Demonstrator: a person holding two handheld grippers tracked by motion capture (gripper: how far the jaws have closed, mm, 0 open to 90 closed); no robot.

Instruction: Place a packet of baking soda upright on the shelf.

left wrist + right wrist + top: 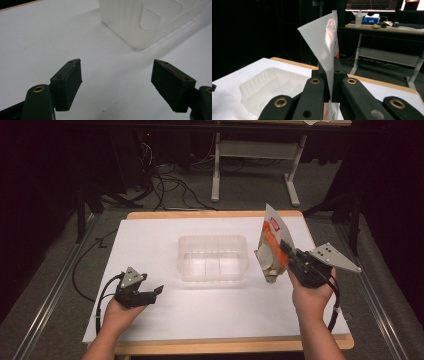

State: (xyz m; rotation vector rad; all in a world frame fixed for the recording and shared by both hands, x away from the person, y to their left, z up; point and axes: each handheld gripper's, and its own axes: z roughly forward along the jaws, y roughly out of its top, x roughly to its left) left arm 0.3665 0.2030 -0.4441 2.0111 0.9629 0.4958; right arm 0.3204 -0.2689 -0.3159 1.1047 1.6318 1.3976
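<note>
White sheeting covers the wooden table [150, 215], with a dark room and a grey desk frame [255, 155] along the top of the frame. At centre sits a translucent ribbed plastic tray [213, 257] with moulded compartments. Right of it, the right gripper [286, 251] is clamped on a flat white-and-orange foil packet [272, 247], held upright above the table. At lower left, the left gripper [157, 291] rests with jaws spread, grasping nothing.
</note>
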